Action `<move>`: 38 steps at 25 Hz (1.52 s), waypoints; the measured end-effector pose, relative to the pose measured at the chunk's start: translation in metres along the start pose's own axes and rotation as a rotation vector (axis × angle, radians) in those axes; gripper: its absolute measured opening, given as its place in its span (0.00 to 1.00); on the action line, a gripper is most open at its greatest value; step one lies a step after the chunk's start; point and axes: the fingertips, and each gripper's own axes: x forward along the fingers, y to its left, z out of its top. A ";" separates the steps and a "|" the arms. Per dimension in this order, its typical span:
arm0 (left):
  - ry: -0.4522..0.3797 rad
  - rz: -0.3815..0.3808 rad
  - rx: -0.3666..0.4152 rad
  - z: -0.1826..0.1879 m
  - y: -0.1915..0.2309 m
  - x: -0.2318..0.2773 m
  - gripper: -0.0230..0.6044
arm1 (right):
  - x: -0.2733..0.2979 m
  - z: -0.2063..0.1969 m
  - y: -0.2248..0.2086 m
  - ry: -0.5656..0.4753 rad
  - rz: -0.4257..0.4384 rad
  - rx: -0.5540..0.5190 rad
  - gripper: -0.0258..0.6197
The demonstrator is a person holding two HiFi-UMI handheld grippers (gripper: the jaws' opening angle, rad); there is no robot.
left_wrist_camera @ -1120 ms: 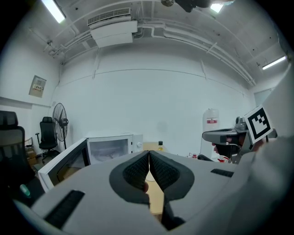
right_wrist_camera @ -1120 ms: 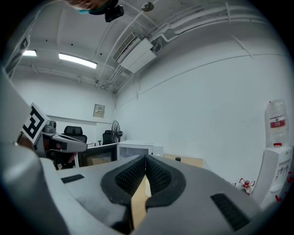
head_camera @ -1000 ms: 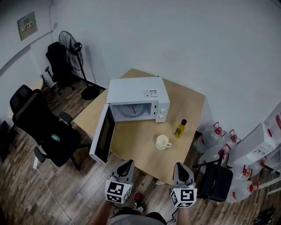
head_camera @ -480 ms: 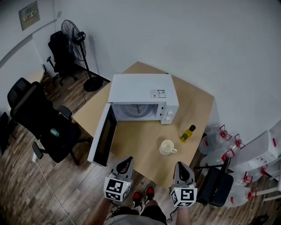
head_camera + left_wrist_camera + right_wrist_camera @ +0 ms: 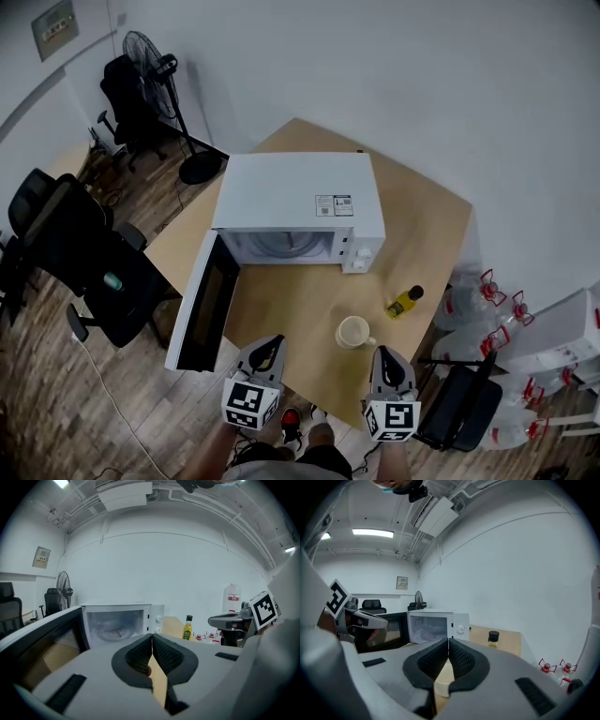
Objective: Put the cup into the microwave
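A cream cup [image 5: 353, 332] stands on the wooden table [image 5: 427, 220], near its front edge and right of the microwave's open door [image 5: 200, 307]. The white microwave [image 5: 298, 208] shows its empty cavity [image 5: 115, 624]. My left gripper [image 5: 269, 345] is shut and empty, just short of the table edge, left of the cup. My right gripper [image 5: 385, 355] is shut and empty too, close to the cup on its near right. In the right gripper view the cup [image 5: 442, 682] peeks out behind the shut jaws [image 5: 448, 642]. The left gripper view has its shut jaws [image 5: 152, 637] facing the microwave.
A small yellow bottle with a black cap [image 5: 405, 302] lies right of the microwave. Black office chairs [image 5: 89, 272] stand left of the table, and a fan [image 5: 150, 70] beyond them. Water jugs [image 5: 487, 309] and a black stool [image 5: 459, 398] crowd the right side.
Both grippers and the head camera have come forward toward the table, so the microwave, door and cup appear nearer and lower in the head view. Both pairs of jaws stayed shut.
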 end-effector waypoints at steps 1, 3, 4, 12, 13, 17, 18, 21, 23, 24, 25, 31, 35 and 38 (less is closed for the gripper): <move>0.010 0.002 -0.003 -0.002 0.001 0.010 0.07 | 0.008 -0.004 -0.006 0.010 0.001 0.004 0.07; 0.034 0.005 -0.010 -0.009 0.002 0.029 0.07 | 0.022 -0.014 -0.017 0.032 0.006 0.014 0.07; 0.048 0.006 -0.015 -0.013 0.002 0.037 0.07 | 0.028 -0.020 -0.021 0.045 0.010 0.020 0.07; 0.142 -0.001 -0.029 -0.044 -0.004 0.083 0.07 | 0.053 -0.075 -0.039 0.145 0.055 0.051 0.07; 0.149 -0.001 -0.029 -0.048 -0.004 0.087 0.07 | 0.055 -0.082 -0.039 0.156 0.063 0.052 0.07; 0.177 -0.002 -0.029 -0.058 -0.005 0.094 0.07 | 0.055 -0.102 -0.036 0.194 0.109 0.055 0.07; 0.184 0.000 -0.029 -0.061 -0.006 0.095 0.07 | 0.055 -0.106 -0.035 0.204 0.122 0.052 0.07; 0.201 0.001 -0.032 -0.069 -0.007 0.097 0.07 | 0.056 -0.119 -0.032 0.233 0.164 0.041 0.20; 0.208 0.003 -0.033 -0.073 -0.008 0.098 0.07 | 0.058 -0.128 -0.032 0.252 0.180 0.035 0.23; 0.212 0.005 -0.033 -0.075 -0.009 0.098 0.07 | 0.058 -0.133 -0.033 0.264 0.180 0.029 0.24; 0.217 0.007 -0.034 -0.077 -0.009 0.098 0.07 | 0.059 -0.138 -0.034 0.276 0.178 0.021 0.24; 0.242 0.019 -0.038 -0.090 -0.009 0.100 0.07 | 0.066 -0.159 -0.033 0.303 0.182 0.008 0.24; 0.244 0.033 -0.041 -0.092 -0.009 0.104 0.07 | 0.074 -0.165 -0.034 0.304 0.175 0.005 0.24; 0.243 0.040 -0.046 -0.093 -0.008 0.107 0.07 | 0.079 -0.168 -0.036 0.305 0.168 0.003 0.24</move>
